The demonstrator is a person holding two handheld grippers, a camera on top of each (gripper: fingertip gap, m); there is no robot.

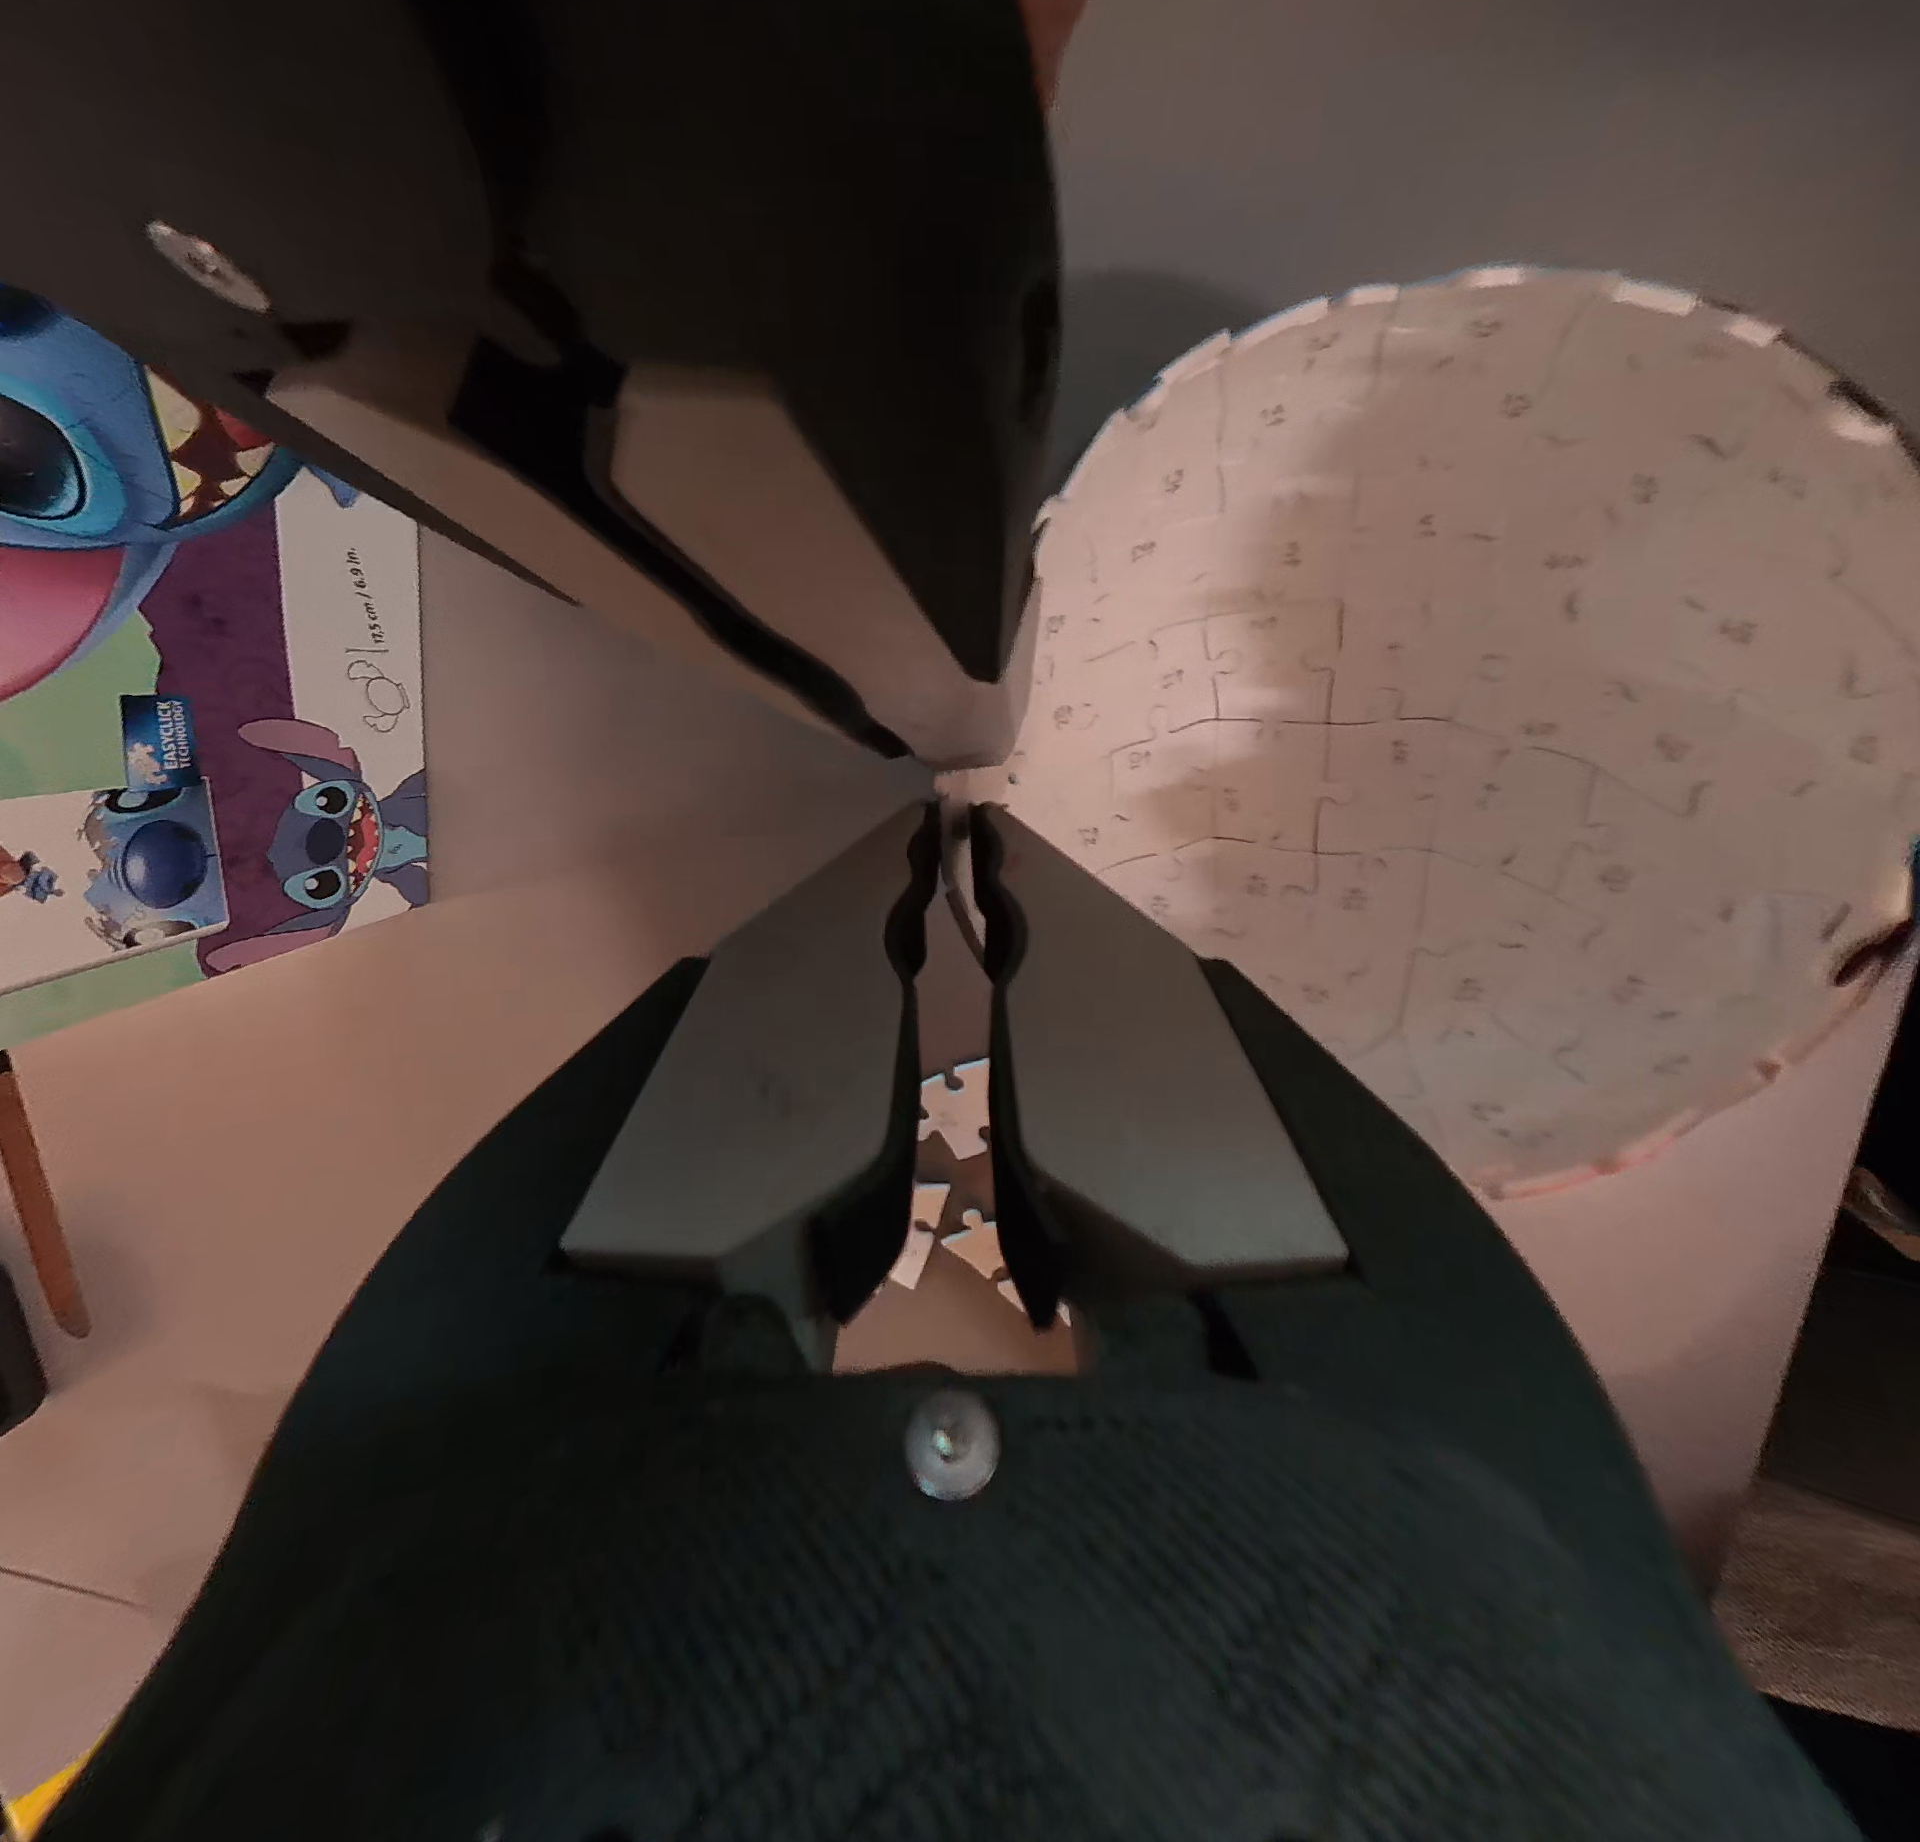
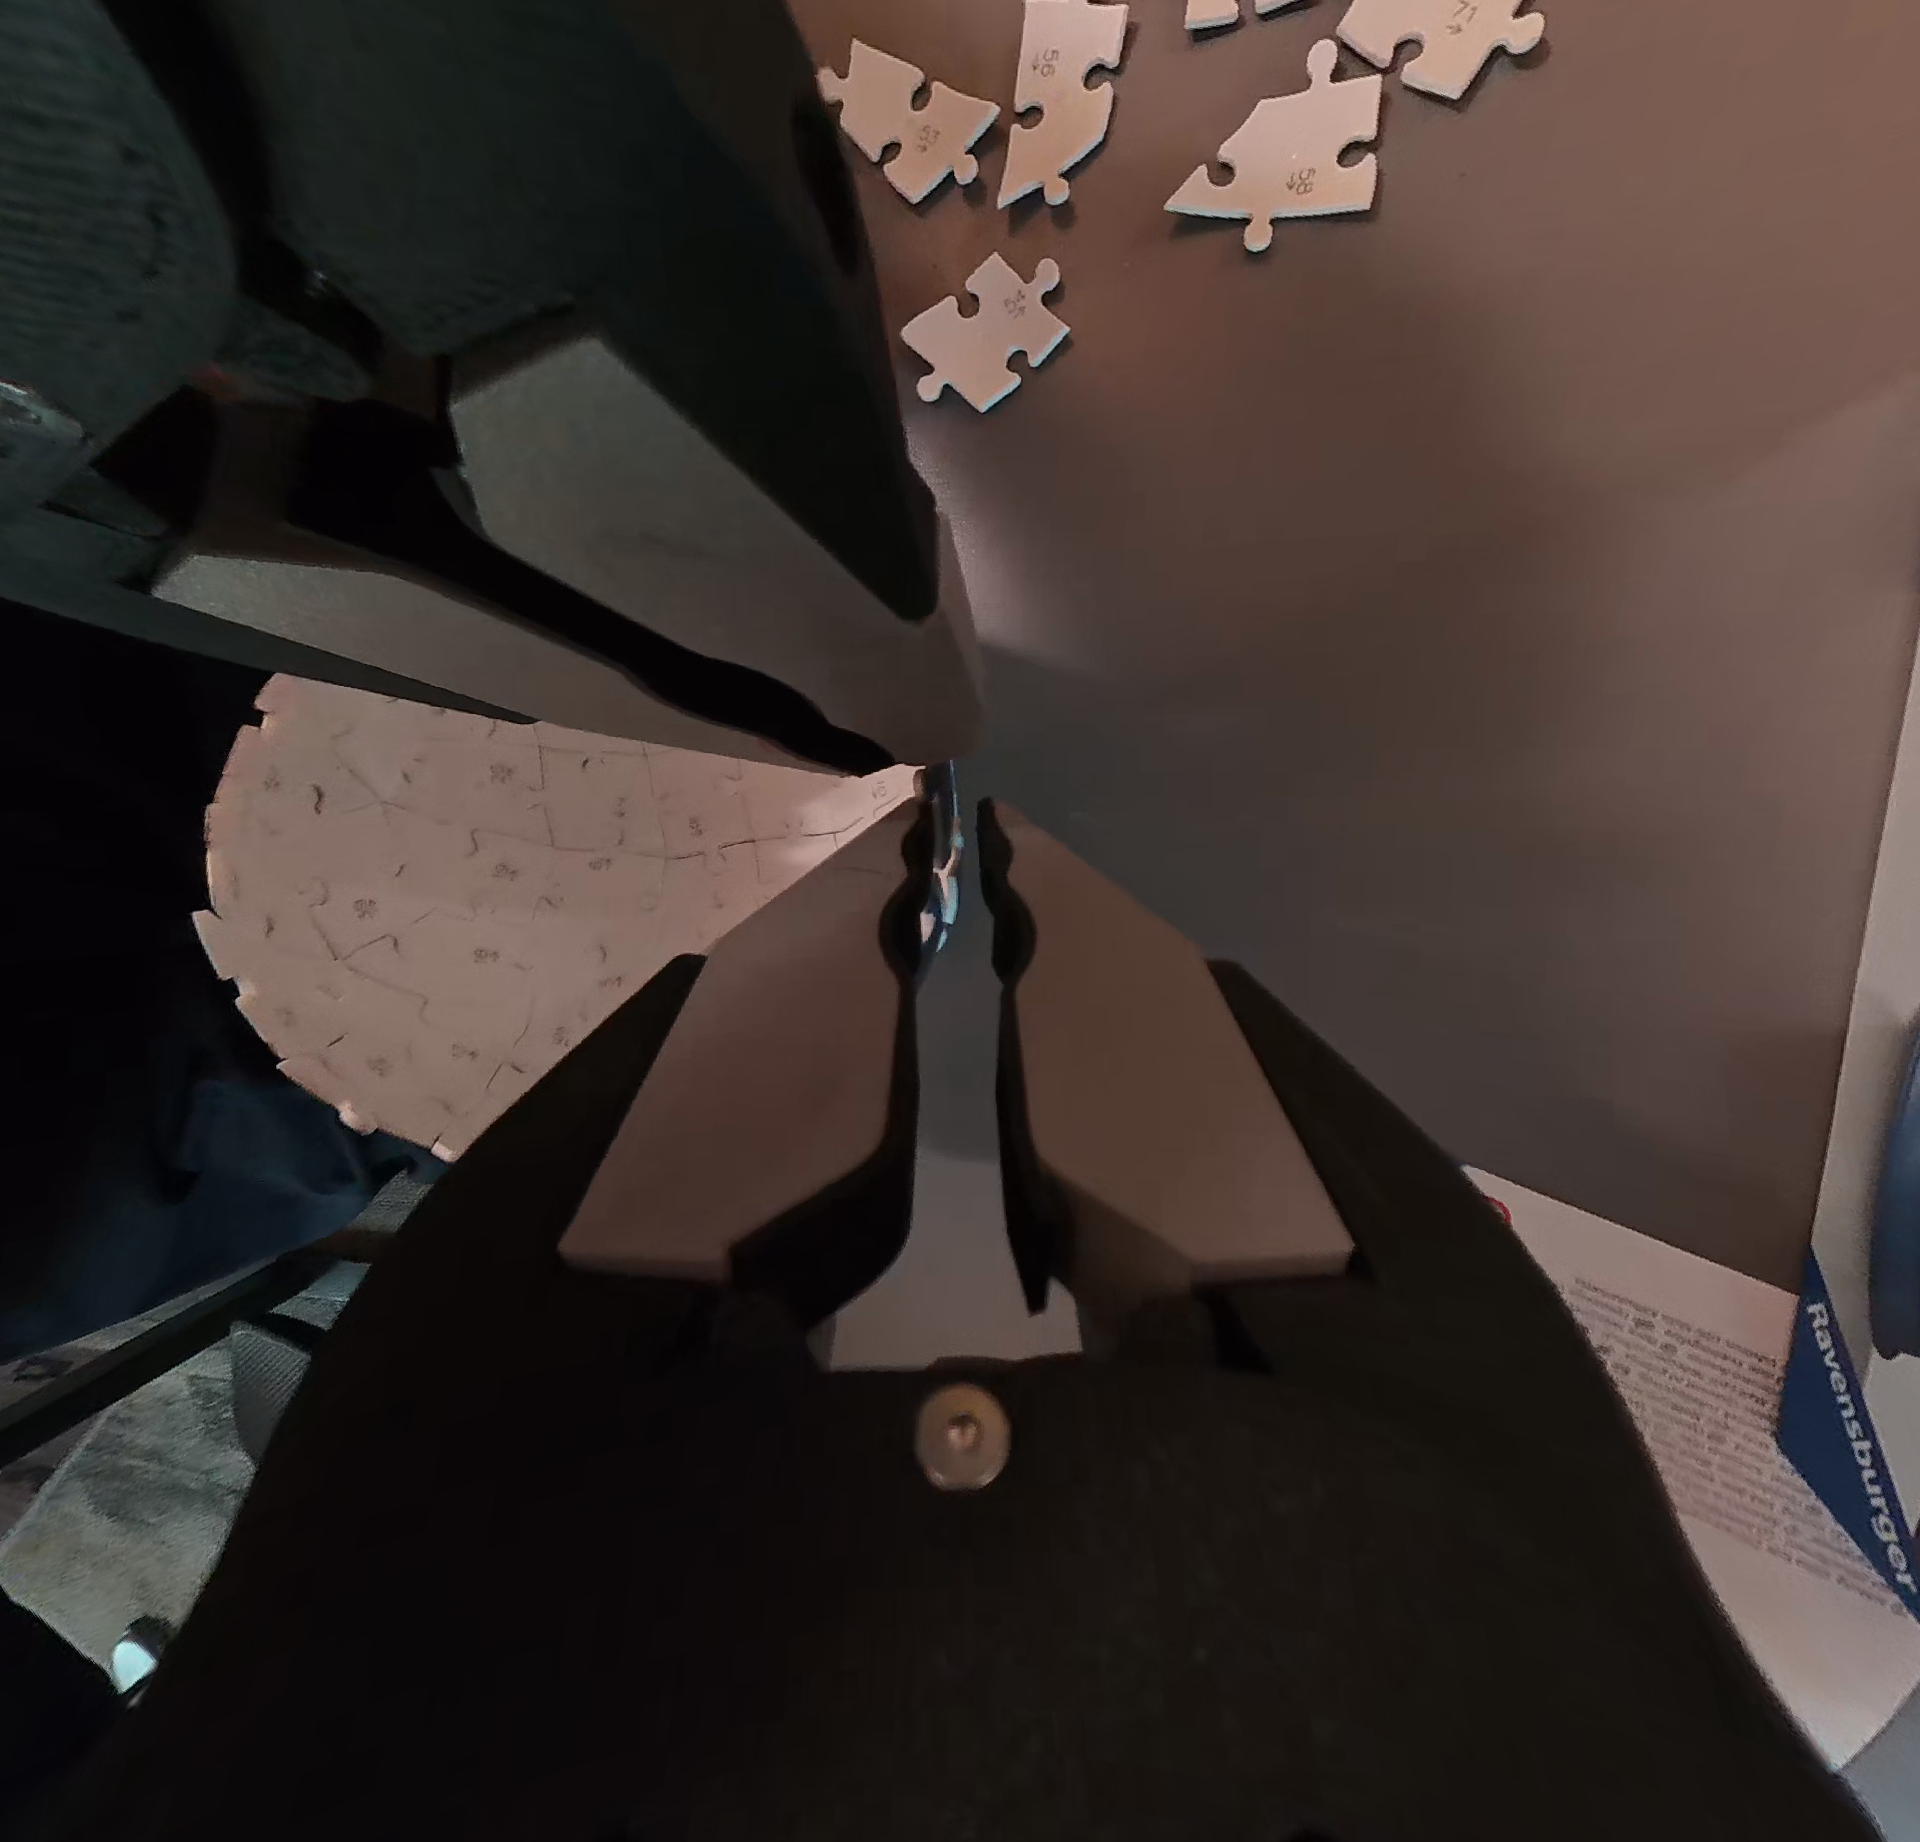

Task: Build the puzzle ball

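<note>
The half-built puzzle ball (image 1: 1455,732) is a white shell of joined pieces, held in the air with its hollow side toward the left wrist camera. My left gripper (image 1: 956,816) is shut on the shell's near rim. My right gripper (image 2: 951,826) is shut on a thin puzzle piece (image 2: 940,883) seen edge-on, with a blue printed side, right at that same rim. The two grippers' tips almost touch. The right gripper also shows in the left wrist view (image 1: 971,743), coming in from the upper left. The ball shows in the right wrist view (image 2: 416,909) at the left, partly hidden by fingers.
Several loose white puzzle pieces (image 2: 1278,171) lie face down on the dark table (image 2: 1455,649) beyond my right gripper; a few also show between my left fingers (image 1: 951,1127). The puzzle box (image 1: 208,670) with a blue cartoon creature stands at the left. A printed box side (image 2: 1849,1439) lies at the lower right.
</note>
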